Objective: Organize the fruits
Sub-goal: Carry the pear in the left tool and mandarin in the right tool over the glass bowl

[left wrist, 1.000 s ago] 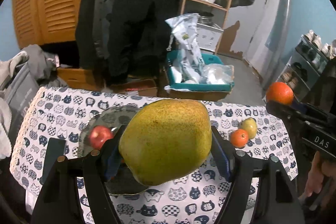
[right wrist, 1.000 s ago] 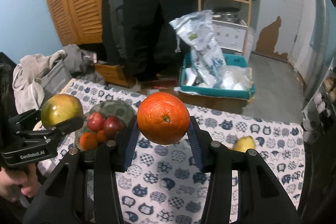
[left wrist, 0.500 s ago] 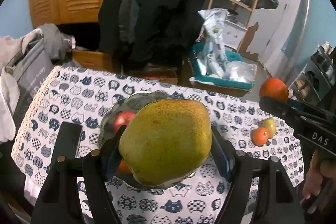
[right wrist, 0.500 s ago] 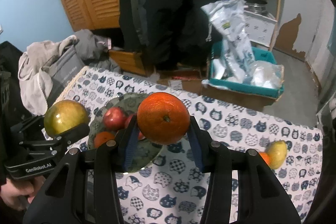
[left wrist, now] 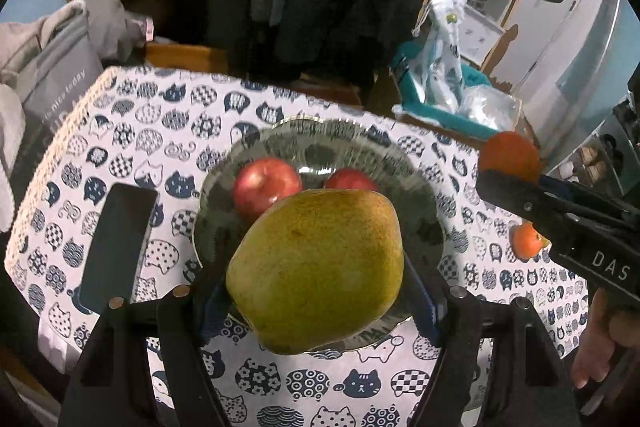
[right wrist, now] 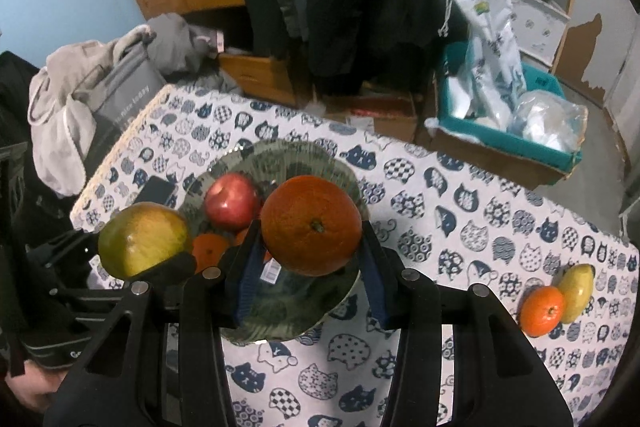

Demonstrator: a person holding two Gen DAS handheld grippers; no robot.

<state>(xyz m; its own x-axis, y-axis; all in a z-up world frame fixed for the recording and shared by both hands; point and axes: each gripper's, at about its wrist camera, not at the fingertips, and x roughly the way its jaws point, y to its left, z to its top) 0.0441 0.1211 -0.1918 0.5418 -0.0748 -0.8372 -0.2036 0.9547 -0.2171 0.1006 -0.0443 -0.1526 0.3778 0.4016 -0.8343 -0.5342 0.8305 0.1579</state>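
The left gripper (left wrist: 316,287) holds a big yellow-green pear (left wrist: 316,271) tight between its two blue pads (left wrist: 422,301). In the left wrist view the pear hangs in the air over the near side of a dark glass plate (left wrist: 416,187). The plate sits on a table with a cat-print cloth (left wrist: 168,115). Two red apples (left wrist: 267,185) lie on the plate, at about 12 o'clock from the pear. A black phone (left wrist: 118,247) lies flat on the cloth at 9 o'clock from the plate, just beside its rim. The right gripper (right wrist: 310,259) holds a big orange (right wrist: 312,225) tight between its own pads. In the right wrist view the orange hangs over the plate too, and the pear in the left gripper shows at 9 o'clock from it. One red apple sits at about 10 o'clock from the orange, and a small orange fruit (right wrist: 209,251) lies low on the plate between the pear and the orange. Far off at 3 o'clock, near the table edge, a little tangerine (right wrist: 542,309) and a small yellow pear (right wrist: 576,291) lie on the cloth, touching each other. Past the table, at about 1 o'clock, a teal bin (right wrist: 548,143) holds plastic bags. A gray bag (right wrist: 116,95) with clothes on it sits at 10 o'clock by the table corner.
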